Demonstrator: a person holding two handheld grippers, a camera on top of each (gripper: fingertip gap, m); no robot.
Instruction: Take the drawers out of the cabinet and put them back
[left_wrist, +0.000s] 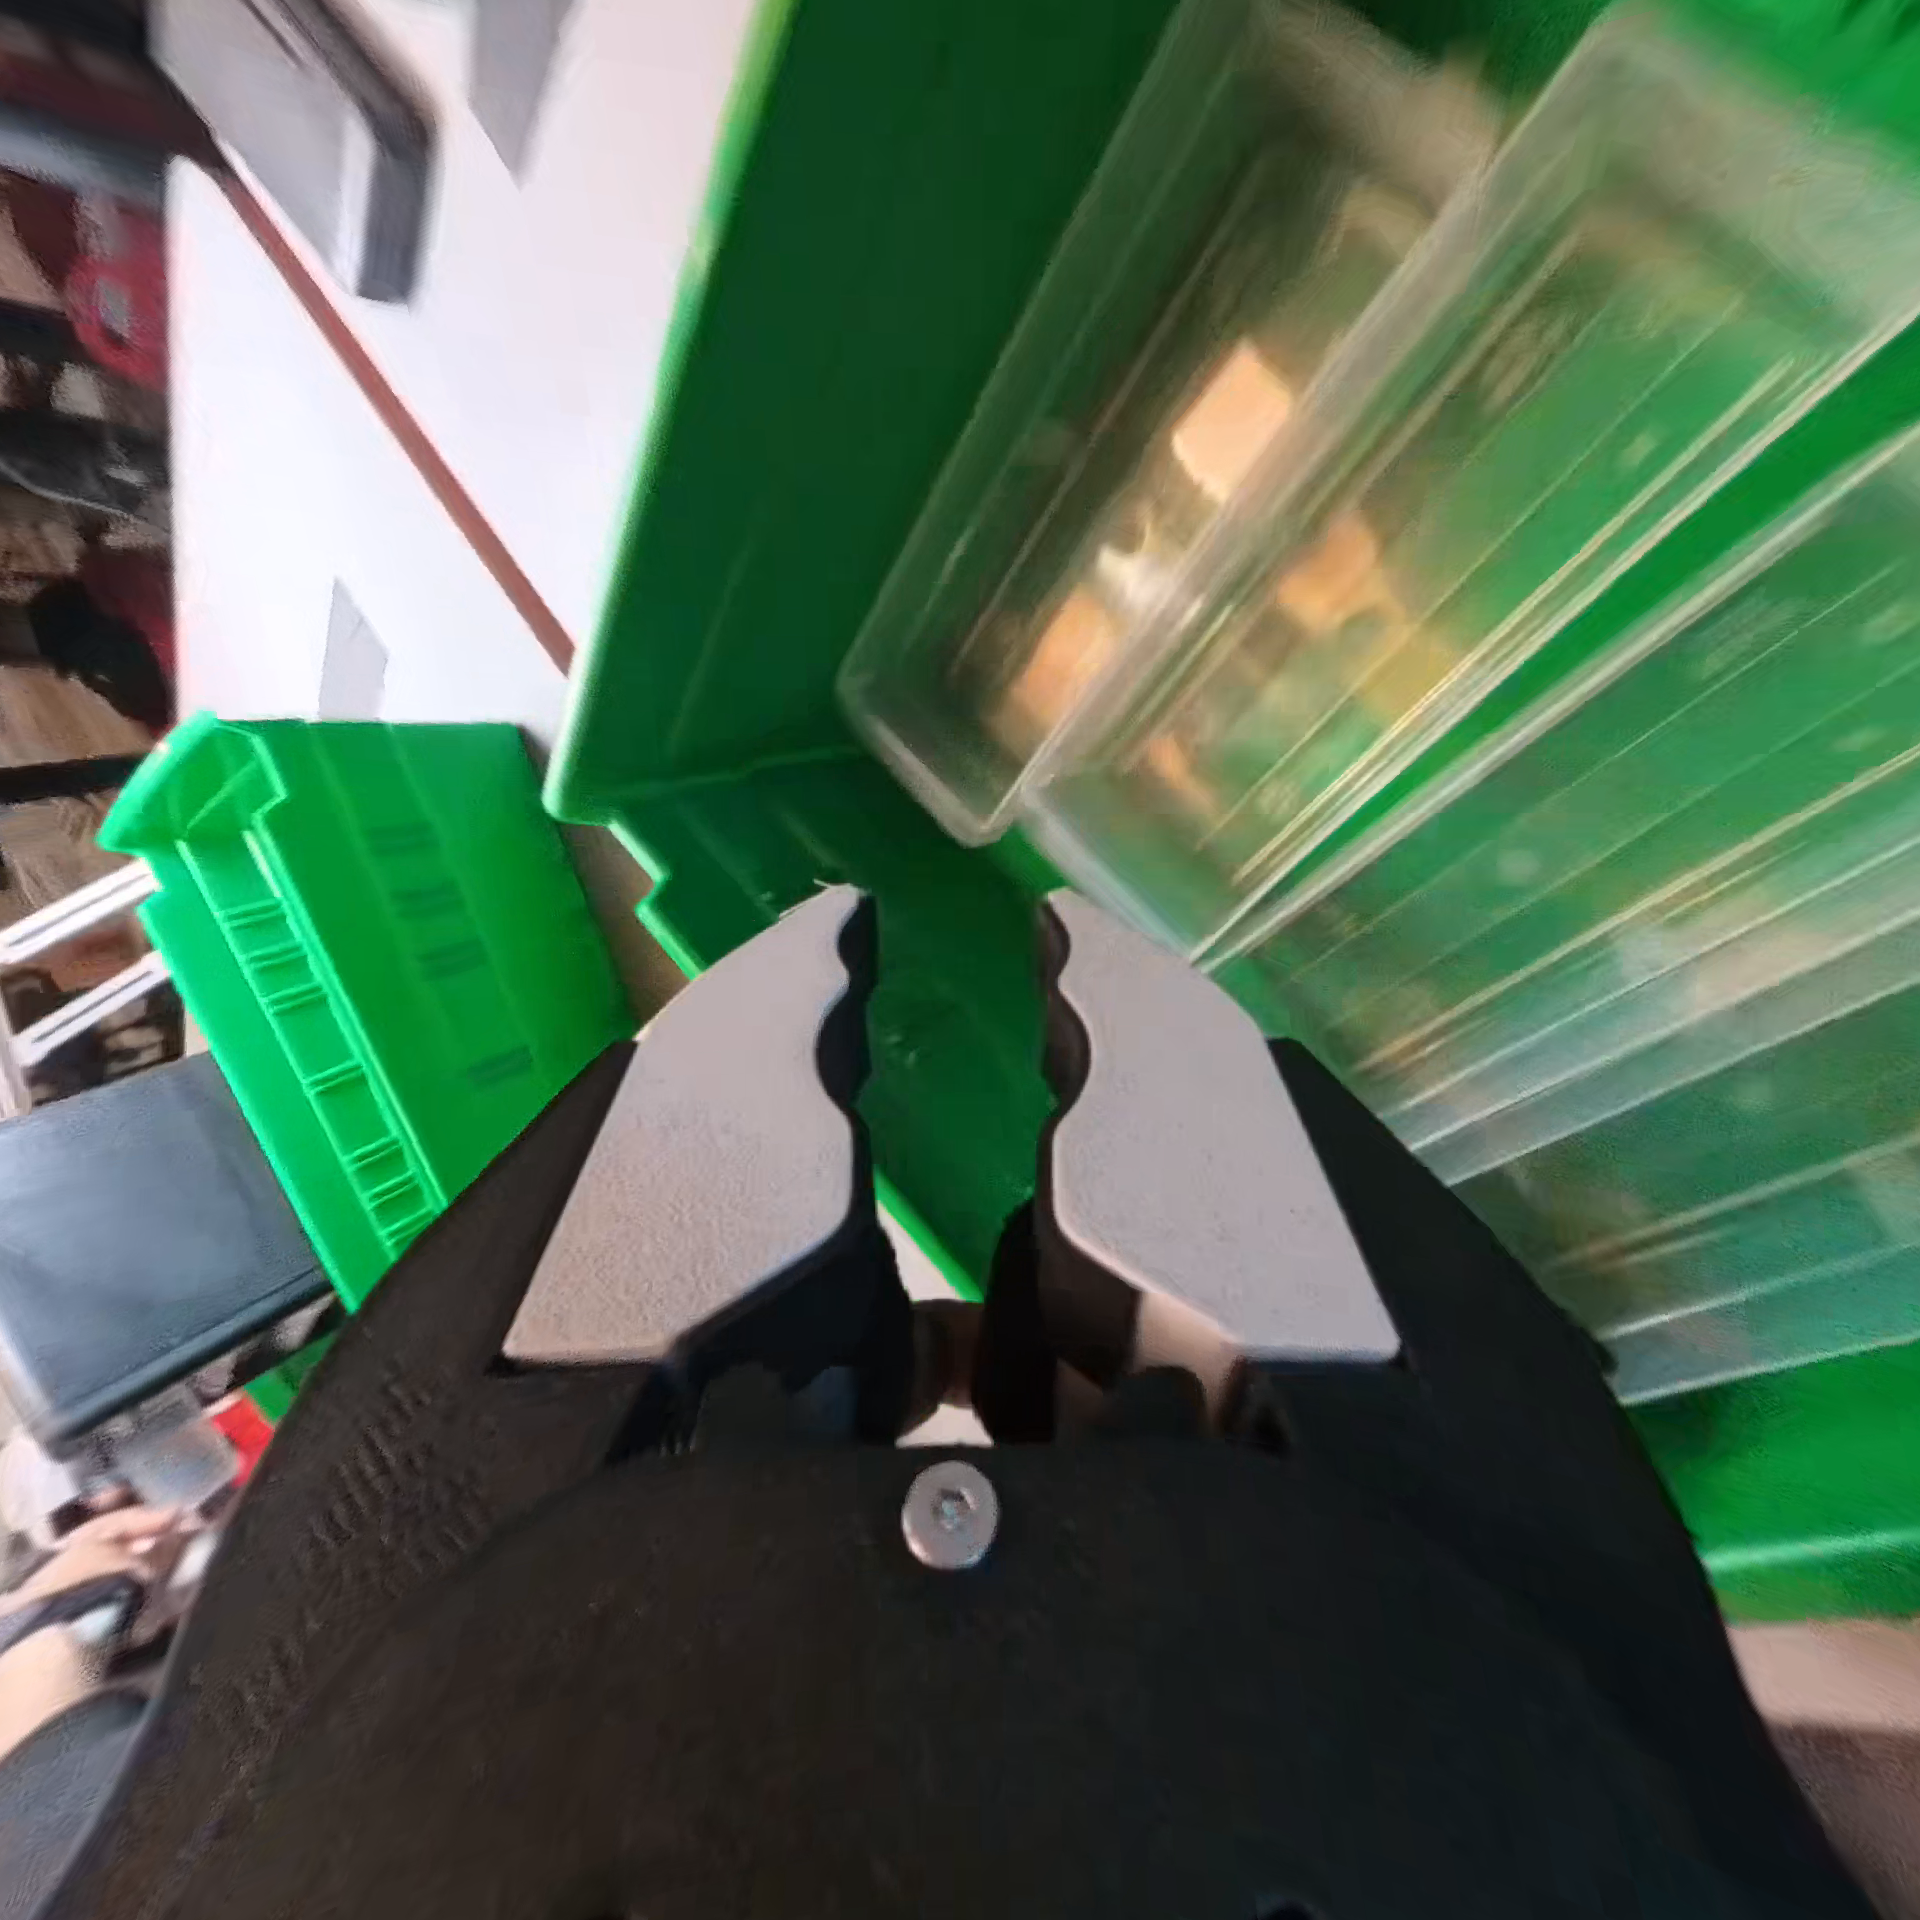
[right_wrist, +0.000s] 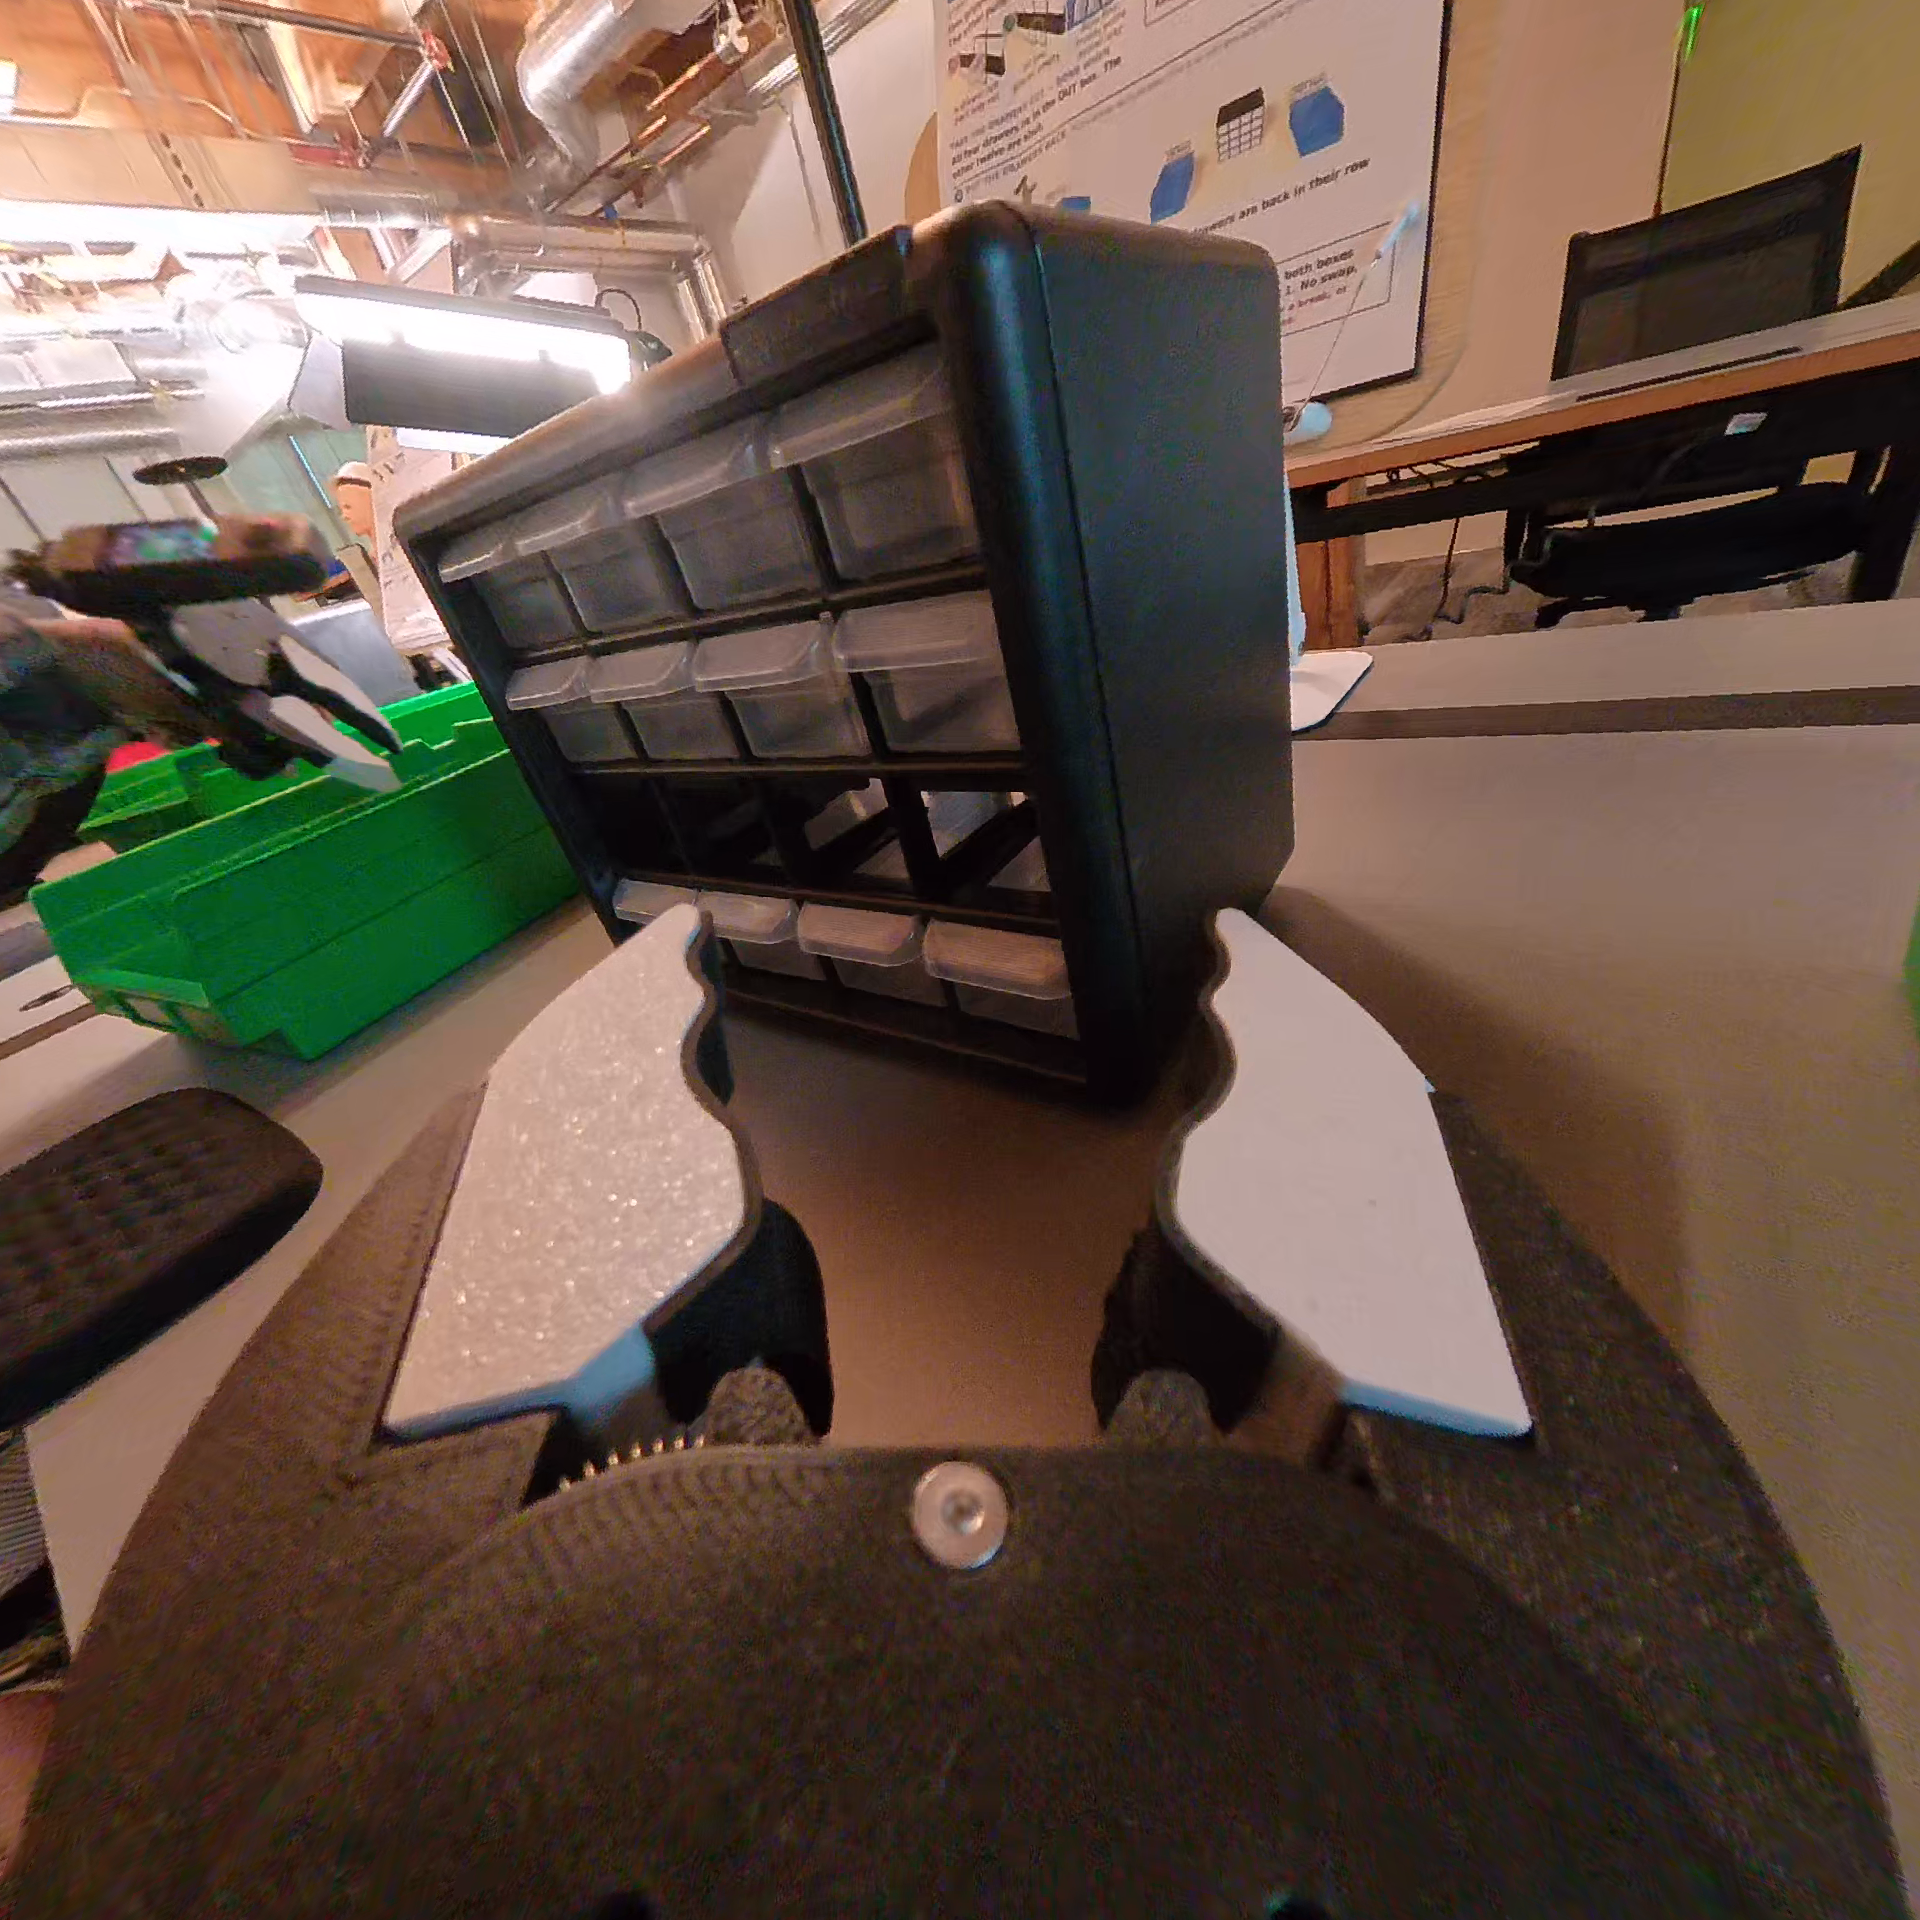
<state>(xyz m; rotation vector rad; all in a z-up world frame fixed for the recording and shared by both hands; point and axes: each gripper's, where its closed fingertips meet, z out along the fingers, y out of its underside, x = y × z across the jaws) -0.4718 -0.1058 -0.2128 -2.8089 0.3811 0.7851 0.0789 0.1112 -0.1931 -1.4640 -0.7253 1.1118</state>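
A black cabinet (right_wrist: 1143, 571) stands on the grey table (right_wrist: 1558, 935), with four rows of small clear drawers. Its third row (right_wrist: 831, 821) is empty slots; the other rows hold drawers. My right gripper (right_wrist: 956, 920) is open and empty, low in front of the bottom row, a little short of it. To the cabinet's left is a green bin (right_wrist: 312, 914). My left gripper (right_wrist: 364, 748) hovers over it. In the left wrist view, that gripper (left_wrist: 956, 935) is narrowly open and empty above the bin floor (left_wrist: 790, 416), beside several clear drawers (left_wrist: 1195, 468) lying in the bin, blurred.
A second green bin (left_wrist: 343, 935) stands beyond the first. A black mesh chair back (right_wrist: 125, 1226) is at the near left. A desk with a monitor (right_wrist: 1704, 260) and a wall poster (right_wrist: 1195, 156) are behind the cabinet.
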